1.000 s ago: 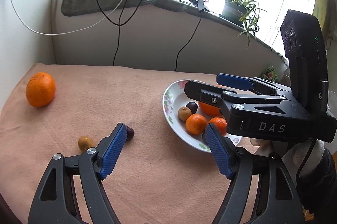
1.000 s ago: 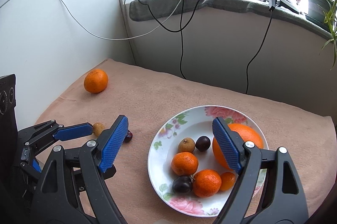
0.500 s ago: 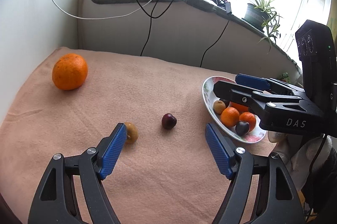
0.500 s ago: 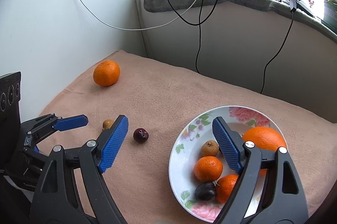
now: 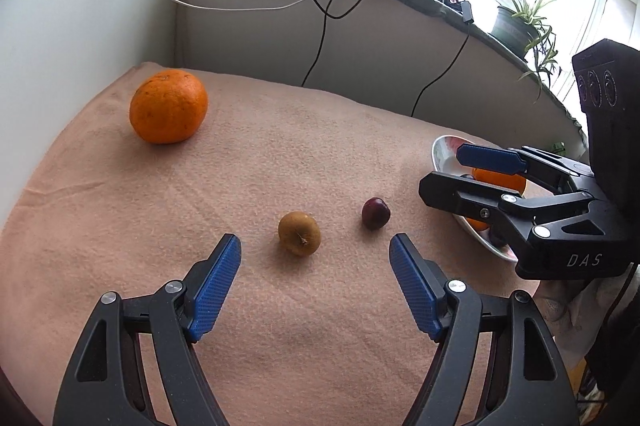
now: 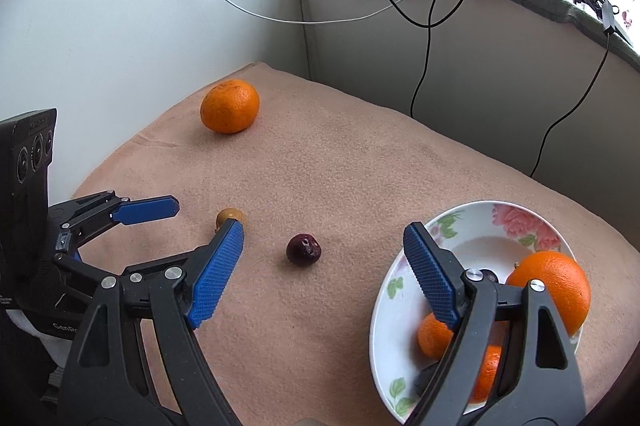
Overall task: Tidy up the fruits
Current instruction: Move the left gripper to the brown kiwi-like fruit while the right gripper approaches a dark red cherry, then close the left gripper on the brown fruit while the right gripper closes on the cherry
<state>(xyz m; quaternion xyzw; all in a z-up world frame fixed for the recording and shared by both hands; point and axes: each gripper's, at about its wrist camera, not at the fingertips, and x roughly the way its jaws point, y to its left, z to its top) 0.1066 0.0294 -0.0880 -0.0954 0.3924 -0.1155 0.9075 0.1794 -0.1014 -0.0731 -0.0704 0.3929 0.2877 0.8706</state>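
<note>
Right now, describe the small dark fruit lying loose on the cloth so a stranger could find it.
Start at the flowered plate of fruit on the peach cloth. Just left of it, loose on the cloth, lies a small dark red fruit. Its neighbour, the small brown fruit, is tan, and the big orange sits farther back.

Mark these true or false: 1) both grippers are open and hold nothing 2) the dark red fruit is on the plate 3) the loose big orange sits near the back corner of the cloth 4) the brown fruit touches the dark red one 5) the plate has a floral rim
1) True. The left gripper and right gripper both stand open with nothing between the pads.
2) False. The dark red fruit lies on the cloth, beside the plate.
3) True. The big orange sits by the wall corner.
4) False. The brown fruit lies apart from it, with cloth between them.
5) True. Pink flowers and green leaves show on the rim.
</note>
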